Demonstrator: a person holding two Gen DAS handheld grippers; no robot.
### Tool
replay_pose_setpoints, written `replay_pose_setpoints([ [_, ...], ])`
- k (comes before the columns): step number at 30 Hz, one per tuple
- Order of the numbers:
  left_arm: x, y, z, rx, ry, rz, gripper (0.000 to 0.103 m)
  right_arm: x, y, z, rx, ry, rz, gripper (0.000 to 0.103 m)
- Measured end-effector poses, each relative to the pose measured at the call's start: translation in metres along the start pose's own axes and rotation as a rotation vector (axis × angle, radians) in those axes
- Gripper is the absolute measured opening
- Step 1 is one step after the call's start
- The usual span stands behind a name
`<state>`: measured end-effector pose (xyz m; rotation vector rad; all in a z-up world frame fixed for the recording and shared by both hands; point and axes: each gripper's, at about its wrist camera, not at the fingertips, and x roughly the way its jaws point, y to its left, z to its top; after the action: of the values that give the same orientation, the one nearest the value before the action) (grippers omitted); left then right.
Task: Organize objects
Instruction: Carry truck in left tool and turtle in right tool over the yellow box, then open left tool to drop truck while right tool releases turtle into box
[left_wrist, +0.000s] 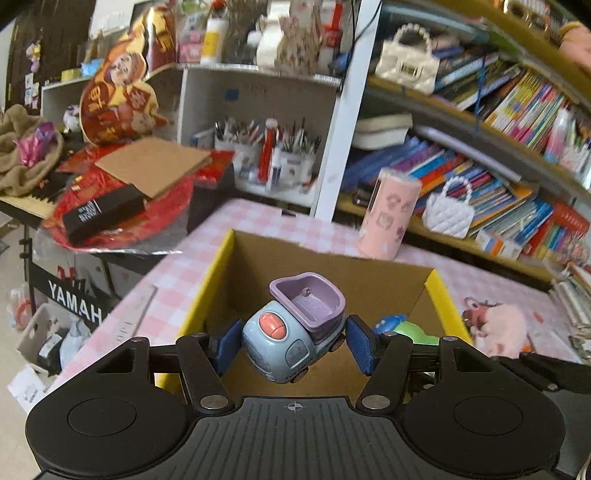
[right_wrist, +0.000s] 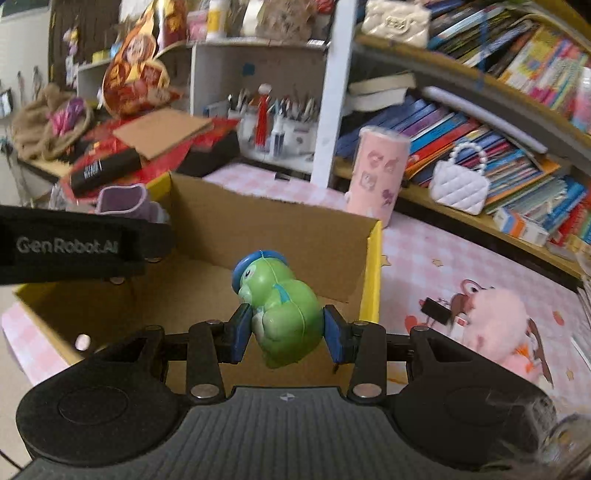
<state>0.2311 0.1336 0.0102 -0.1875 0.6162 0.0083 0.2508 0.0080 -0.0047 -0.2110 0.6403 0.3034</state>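
My left gripper (left_wrist: 291, 341) is shut on a blue toy truck with a purple tipper (left_wrist: 291, 328) and holds it over the open cardboard box (left_wrist: 332, 269). My right gripper (right_wrist: 286, 328) is shut on a green toy figure with a blue cap (right_wrist: 280, 306) and holds it over the same box (right_wrist: 266, 225). The green figure also shows in the left wrist view (left_wrist: 397, 326), to the right of the truck. In the right wrist view the truck's purple tipper (right_wrist: 123, 201) sticks up behind the left gripper's black body (right_wrist: 74, 247) at the left.
The box stands on a pink checked tablecloth (left_wrist: 258, 221). A pink cylinder (left_wrist: 389, 214) stands behind it. A pink plush toy (right_wrist: 495, 317) lies to the right. Crowded bookshelves (left_wrist: 498, 122) with a white handbag (left_wrist: 448, 210) are behind; a cluttered side table (left_wrist: 110, 184) is at left.
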Motion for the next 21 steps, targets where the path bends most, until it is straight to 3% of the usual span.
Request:
replay_pose_setpoints([
  [12, 0.049, -0.014, 0.005, 0.055, 0.091, 0.093, 0.06, 0.052, -0.01, 0.021, -0.137, 0.1, 0.127, 0.039],
  [19, 0.059, -0.016, 0.005, 0.077, 0.114, 0.119, 0.061, 0.052, -0.007, 0.021, -0.161, 0.109, 0.111, 0.041],
  [21, 0.056, -0.017, 0.006, 0.085, 0.107, 0.105, 0.066, 0.048, -0.009, 0.021, -0.143, 0.09, 0.098, 0.051],
])
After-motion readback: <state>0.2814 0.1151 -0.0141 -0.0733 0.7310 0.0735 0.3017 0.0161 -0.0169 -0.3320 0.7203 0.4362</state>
